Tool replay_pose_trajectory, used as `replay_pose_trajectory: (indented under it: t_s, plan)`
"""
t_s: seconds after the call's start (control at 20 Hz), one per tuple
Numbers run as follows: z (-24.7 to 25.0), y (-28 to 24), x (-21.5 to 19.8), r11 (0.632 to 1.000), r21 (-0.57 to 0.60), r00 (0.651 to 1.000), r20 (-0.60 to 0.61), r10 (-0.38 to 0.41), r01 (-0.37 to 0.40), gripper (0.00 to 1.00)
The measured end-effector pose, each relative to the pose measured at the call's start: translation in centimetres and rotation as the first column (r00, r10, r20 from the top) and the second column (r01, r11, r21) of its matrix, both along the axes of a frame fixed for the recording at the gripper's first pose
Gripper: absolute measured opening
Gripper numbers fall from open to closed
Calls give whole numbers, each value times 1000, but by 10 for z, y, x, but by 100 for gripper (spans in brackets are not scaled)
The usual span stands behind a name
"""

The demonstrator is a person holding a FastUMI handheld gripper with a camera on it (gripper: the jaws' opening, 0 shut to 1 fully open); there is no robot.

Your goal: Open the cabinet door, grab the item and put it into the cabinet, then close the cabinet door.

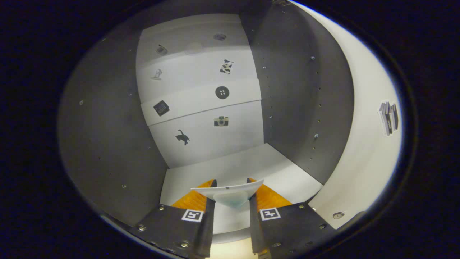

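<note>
**Item held inside the cabinet**

Between the orange fingers (pixel 267 197), the gripper (pixel 230 187) pinches a thin white item (pixel 230 190) above the cabinet floor (pixel 251 162). At 12 o'clock rises the stickered back wall (pixel 201 108); at 3 o'clock stands the open door (pixel 366 144).

Gripper (pixel 230 187): black bodies, silver screws; orange ribbed fingers (pixel 192 198); square black-white marker on each, pattern blurred.

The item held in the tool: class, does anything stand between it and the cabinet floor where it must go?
Nothing visible does. The tool is shut on the white item, already inside the open cabinet, with bare white cabinet floor just ahead of the fingers.
</note>
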State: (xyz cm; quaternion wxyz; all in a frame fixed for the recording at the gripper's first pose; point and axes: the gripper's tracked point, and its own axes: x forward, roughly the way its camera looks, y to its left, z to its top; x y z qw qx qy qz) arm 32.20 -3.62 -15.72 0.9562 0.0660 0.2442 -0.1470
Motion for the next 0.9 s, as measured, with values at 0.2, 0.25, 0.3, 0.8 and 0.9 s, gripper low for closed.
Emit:
replay_pose_trajectory:
  t_s: [0.2, 0.25, 0.3, 0.8, 0.9]
  plan:
    - [-7, -9, 9, 999, 13, 998, -41, -42, 43, 43]
    - [-9, -13, 9, 999, 10, 997, -53, -53, 54, 43]
    - [-12, -14, 9, 998, 12, 995, -71, -64, 65, 42]
    - [-26, -21, 20, 995, 34, 989, -122, -87, 92, 50]
    - [-23, -20, 22, 995, 45, 991, -107, -81, 87, 52]
